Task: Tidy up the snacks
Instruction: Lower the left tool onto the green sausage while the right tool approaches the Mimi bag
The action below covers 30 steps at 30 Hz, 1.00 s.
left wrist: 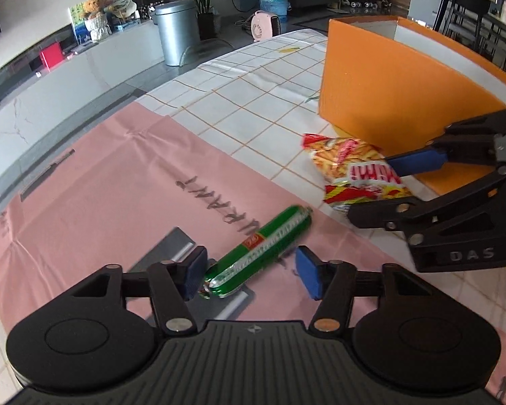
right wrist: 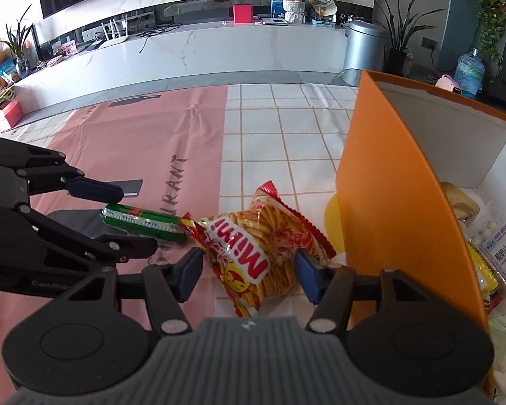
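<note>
The left gripper straddles the near end of the green sausage stick; its left pad seems to touch the wrapper, the right pad stands clear, so nothing is gripped. At its two o'clock, the right gripper brackets the Mimi snack bag, pads apparently just off it. The orange box stands at three o'clock of the bag.

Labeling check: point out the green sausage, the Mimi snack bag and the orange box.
green sausage (left wrist: 263, 253): left wrist view, mid wrapper.
Mimi snack bag (right wrist: 263, 253): right wrist view, front face by logo.
orange box (right wrist: 394, 209): right wrist view, outer side wall.
</note>
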Each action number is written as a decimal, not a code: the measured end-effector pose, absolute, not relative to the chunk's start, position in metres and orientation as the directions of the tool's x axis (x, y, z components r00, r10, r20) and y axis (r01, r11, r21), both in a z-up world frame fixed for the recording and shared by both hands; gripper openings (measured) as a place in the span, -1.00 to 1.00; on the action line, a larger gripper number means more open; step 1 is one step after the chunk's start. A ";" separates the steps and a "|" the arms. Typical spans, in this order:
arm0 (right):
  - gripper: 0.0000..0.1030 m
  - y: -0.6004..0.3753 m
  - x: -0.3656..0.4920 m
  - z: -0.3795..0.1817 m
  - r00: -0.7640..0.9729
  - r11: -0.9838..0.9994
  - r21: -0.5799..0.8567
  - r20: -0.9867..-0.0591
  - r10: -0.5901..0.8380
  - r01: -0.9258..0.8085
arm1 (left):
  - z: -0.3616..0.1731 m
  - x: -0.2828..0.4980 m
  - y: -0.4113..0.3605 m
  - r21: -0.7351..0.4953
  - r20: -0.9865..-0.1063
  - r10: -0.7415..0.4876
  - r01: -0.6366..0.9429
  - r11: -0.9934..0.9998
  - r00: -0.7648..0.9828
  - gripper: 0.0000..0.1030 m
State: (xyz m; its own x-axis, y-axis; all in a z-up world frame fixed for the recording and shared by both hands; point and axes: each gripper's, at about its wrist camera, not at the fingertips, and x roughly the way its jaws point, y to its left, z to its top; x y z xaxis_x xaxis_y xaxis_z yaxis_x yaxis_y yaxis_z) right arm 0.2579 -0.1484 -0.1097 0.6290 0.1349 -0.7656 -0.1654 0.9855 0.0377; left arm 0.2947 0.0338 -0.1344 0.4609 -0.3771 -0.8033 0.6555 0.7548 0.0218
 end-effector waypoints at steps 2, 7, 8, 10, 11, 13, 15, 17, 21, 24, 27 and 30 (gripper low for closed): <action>-0.06 -0.147 0.257 -0.110 0.630 0.983 0.036 -0.763 0.143 -0.179 | -0.135 0.292 0.034 -0.003 -0.816 -0.372 0.640 0.768 0.443 -0.28; -0.25 -0.146 0.250 -0.110 0.634 0.976 0.042 -0.754 0.173 -0.216 | -0.136 0.281 0.036 -0.079 -0.813 -0.372 0.549 0.832 0.447 -0.44; -0.26 -0.146 0.249 -0.110 0.633 0.973 0.047 -0.752 0.183 -0.225 | -0.136 0.280 0.037 -0.099 -0.813 -0.370 0.520 0.848 0.450 -0.45; -0.31 -0.145 0.245 -0.109 0.635 0.969 0.049 -0.748 0.195 -0.241 | -0.135 0.275 0.041 -0.147 -0.815 -0.363 0.444 0.884 0.453 -0.46; -0.32 -0.144 0.242 -0.109 0.634 0.967 0.051 -0.746 0.202 -0.249 | -0.134 0.272 0.042 -0.162 -0.818 -0.353 0.408 0.899 0.454 -0.46; -0.35 -0.144 0.237 -0.107 0.628 0.960 0.064 -0.745 0.227 -0.271 | -0.132 0.266 0.046 -0.195 -0.832 -0.322 0.306 0.932 0.452 -0.47; -0.37 -0.142 0.229 -0.106 0.621 0.950 0.066 -0.743 0.251 -0.305 | -0.129 0.256 0.048 -0.219 -0.843 -0.296 0.217 0.951 0.449 -0.47; -0.37 -0.140 0.221 -0.105 0.604 0.940 0.067 -0.750 0.269 -0.334 | -0.128 0.246 0.051 -0.235 -0.862 -0.268 0.128 0.963 0.430 -0.48; -0.38 -0.139 0.204 -0.102 0.562 0.926 0.079 -0.775 0.290 -0.368 | -0.125 0.226 0.054 -0.252 -0.885 -0.233 0.004 0.968 0.404 -0.49; -0.38 -0.143 0.188 -0.097 0.531 0.921 0.115 -0.787 0.313 -0.372 | -0.125 0.208 0.055 -0.263 -0.894 -0.225 -0.048 0.963 0.387 -0.49; -0.38 -0.144 0.170 -0.095 0.506 0.912 0.116 -0.801 0.320 -0.393 | -0.124 0.191 0.058 -0.269 -0.900 -0.220 -0.082 0.960 0.375 -0.49; -0.35 -0.144 0.152 -0.095 0.489 0.902 0.099 -0.813 0.317 -0.420 | -0.124 0.176 0.060 -0.256 -0.910 -0.202 -0.108 0.960 0.363 -0.49</action>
